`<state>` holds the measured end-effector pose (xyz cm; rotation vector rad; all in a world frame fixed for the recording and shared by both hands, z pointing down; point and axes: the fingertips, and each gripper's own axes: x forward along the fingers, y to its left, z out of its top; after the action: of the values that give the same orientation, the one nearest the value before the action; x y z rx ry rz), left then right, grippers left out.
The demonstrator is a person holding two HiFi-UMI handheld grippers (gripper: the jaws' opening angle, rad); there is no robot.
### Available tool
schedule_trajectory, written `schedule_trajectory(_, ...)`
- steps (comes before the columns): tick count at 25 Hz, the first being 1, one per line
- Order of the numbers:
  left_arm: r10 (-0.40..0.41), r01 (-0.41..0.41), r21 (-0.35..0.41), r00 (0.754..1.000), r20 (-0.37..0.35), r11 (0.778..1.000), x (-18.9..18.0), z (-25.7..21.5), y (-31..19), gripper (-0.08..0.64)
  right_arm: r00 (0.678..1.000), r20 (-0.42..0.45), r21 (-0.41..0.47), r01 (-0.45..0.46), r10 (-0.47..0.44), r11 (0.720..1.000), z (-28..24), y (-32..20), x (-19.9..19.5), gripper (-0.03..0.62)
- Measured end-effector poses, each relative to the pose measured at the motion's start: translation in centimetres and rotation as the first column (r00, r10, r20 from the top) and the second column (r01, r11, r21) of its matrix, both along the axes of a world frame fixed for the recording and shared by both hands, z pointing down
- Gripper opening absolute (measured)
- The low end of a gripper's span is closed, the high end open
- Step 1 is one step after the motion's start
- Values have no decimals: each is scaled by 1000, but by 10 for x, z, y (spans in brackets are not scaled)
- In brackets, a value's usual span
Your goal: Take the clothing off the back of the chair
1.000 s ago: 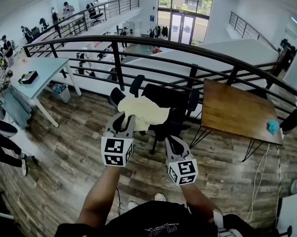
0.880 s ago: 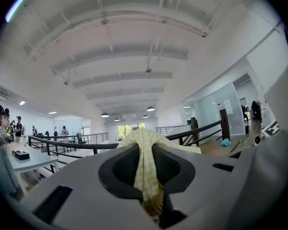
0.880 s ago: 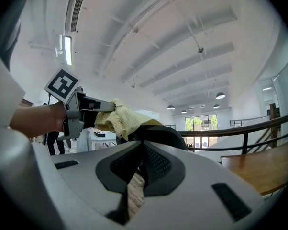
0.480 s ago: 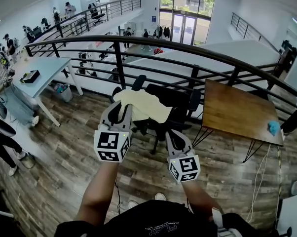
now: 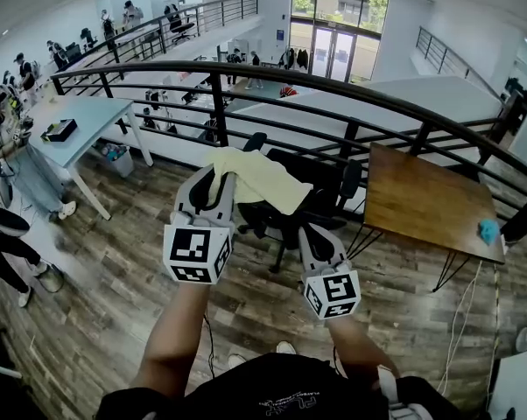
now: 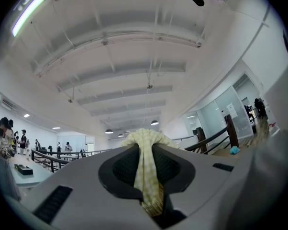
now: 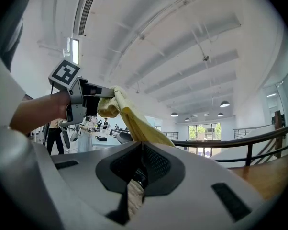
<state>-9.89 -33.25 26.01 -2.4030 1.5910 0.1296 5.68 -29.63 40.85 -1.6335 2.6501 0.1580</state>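
The yellow garment [image 5: 262, 178] hangs between the two tools, held in the air in front of the black office chair [image 5: 314, 201]. From the head view it overlaps the chair's backrest, and I cannot tell whether any of it touches the chair.

The left hand-held gripper [image 5: 213, 175] has its jaws closed down on one bunched end of the cloth. In the left gripper view a narrow fold of checked yellow fabric runs down between the pads, with more of it heaped over the tips. The right hand-held gripper [image 5: 310, 231] sits lower and further to the right. Its jaws are pinched together on the other end, and in the right gripper view the fabric rises as a taut band from them up to the left one.

Behind the chair runs a dark metal railing [image 5: 351, 94]. To the right stands a wooden surface [image 5: 421, 201] with a small blue thing [image 5: 487, 230] near its far right corner.

At the left a pale blue surface [image 5: 88, 116] carries a dark box [image 5: 60, 130]. A grey bin [image 5: 115, 161] stands on the plank floor [image 5: 115, 296] beneath it, with something coloured inside, too small to name. Several people [image 5: 1, 129] stand by that surface's left end.
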Motion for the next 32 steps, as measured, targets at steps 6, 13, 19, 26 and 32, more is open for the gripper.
schedule_trajectory(6, -4, 4, 35, 1000, -8, 999, -11, -16, 14, 74, 1000, -15, 33, 6, -6, 999, -17, 11, -8, 23)
schedule_trajectory(13, -6, 6, 98, 1000, -1, 995, -28, -34, 41, 74, 1000, 3, 57, 7, -7, 998, -27, 28, -25, 23)
schedule_trajectory(19, 13, -15, 106, 1000, 13, 994, -38, -30, 63, 74, 1000, 11, 65, -15, 15, 998, -26, 43, -41, 23)
schedule_trajectory(26, 57, -58, 80, 998, 16, 995, -45, -2, 89, 74, 997, 26, 65, -74, 73, 995, -12, 68, -45, 23)
schedule_trajectory(32, 55, -56, 65, 998, 13, 996, -48, 8, 105, 74, 994, 43, 47, -98, 96, 994, -4, 79, -40, 23)
